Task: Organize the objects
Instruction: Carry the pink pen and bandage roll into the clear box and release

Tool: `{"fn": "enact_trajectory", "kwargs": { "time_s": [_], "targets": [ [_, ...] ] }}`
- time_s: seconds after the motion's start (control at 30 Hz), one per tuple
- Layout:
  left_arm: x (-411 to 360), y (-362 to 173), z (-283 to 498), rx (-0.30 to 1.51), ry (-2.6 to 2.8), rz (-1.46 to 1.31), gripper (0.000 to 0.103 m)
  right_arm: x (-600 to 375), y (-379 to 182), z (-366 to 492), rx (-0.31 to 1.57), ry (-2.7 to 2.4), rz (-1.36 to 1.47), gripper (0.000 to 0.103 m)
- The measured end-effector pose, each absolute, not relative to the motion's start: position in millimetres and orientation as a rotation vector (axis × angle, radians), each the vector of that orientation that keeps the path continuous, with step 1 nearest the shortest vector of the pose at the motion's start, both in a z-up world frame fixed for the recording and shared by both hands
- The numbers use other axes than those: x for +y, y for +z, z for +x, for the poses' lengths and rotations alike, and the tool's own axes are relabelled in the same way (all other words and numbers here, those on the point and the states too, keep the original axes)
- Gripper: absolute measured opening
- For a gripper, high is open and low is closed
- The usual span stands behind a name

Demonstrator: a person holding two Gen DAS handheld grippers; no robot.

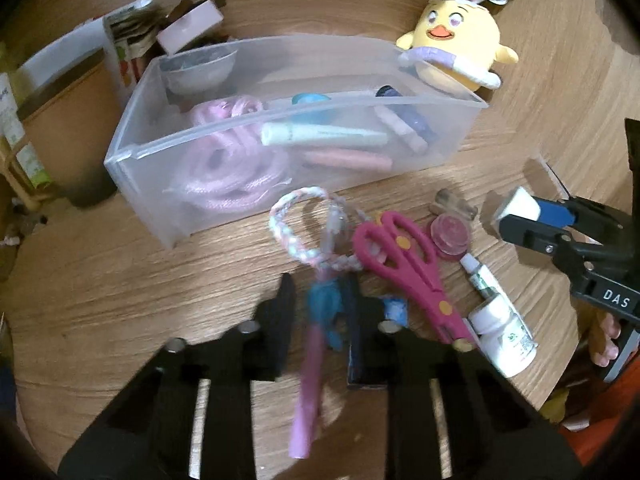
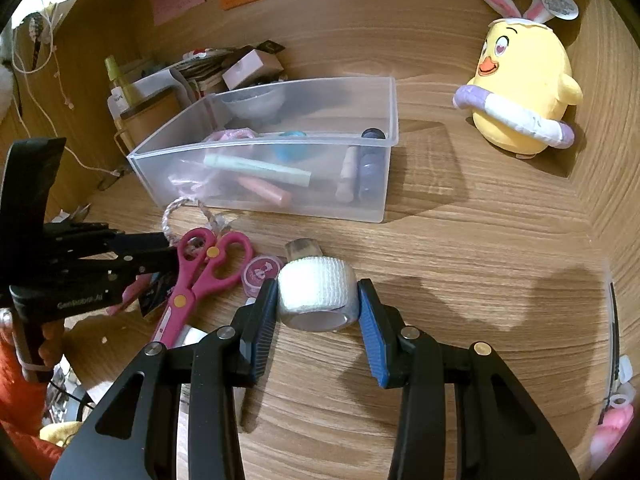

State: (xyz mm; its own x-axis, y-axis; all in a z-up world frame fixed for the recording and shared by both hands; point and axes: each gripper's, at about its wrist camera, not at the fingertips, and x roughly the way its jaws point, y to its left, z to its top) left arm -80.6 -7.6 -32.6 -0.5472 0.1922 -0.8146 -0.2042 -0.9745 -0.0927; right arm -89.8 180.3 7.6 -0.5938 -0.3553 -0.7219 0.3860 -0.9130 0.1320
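A clear plastic bin (image 1: 152, 152) (image 2: 384, 120) stands on the wooden desk, holding pink cord, tubes and a small bowl. My left gripper (image 1: 320, 304) is shut on a pink pen with a blue tassel (image 1: 310, 364), whose braided loop (image 1: 296, 224) trails toward the bin. My right gripper (image 2: 318, 300) is shut on a white bandage roll (image 2: 316, 294); it also shows in the left wrist view (image 1: 520, 206), held above the desk. Pink scissors (image 1: 408, 268) (image 2: 200, 272) lie between the grippers.
A yellow chick plush (image 1: 456, 48) (image 2: 524, 88) stands behind and right of the bin. A pink round tin (image 1: 450, 234) (image 2: 262, 274), a small dropper (image 1: 478, 276) and a white bottle (image 1: 504, 332) lie by the scissors. Boxes and cartons (image 1: 132, 40) crowd the left.
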Motion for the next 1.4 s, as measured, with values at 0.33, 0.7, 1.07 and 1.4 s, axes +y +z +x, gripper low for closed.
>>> {"fn": "enact_trajectory", "kwargs": {
  "time_s": [0.33,0.7,1.07,1.4],
  "targets": [
    [-33.2,-31.6,-58.4,-0.015,2.724,-1.329,0.017,179.1,16.4,-90.9,0.042,-2.499,1.079,0.036],
    [-59.9,14.6,-24.7,-0.140,2.829,-1.139,0.017,179.6,41.8,-98.9,-0.007,-2.538,0.989,0.036],
    [-51.9,52.6,-51.7,-0.105,2.849,-0.985,0.017,172.4,80.5,-123.6,-0.002,-2.599,0.859,0.036],
    [-50.9,54.2,-114.6,-0.144,2.726,-1.076,0.017,151.6,82.0,-166.0,0.045,-2.586,0.907,0.036]
  ]
}}
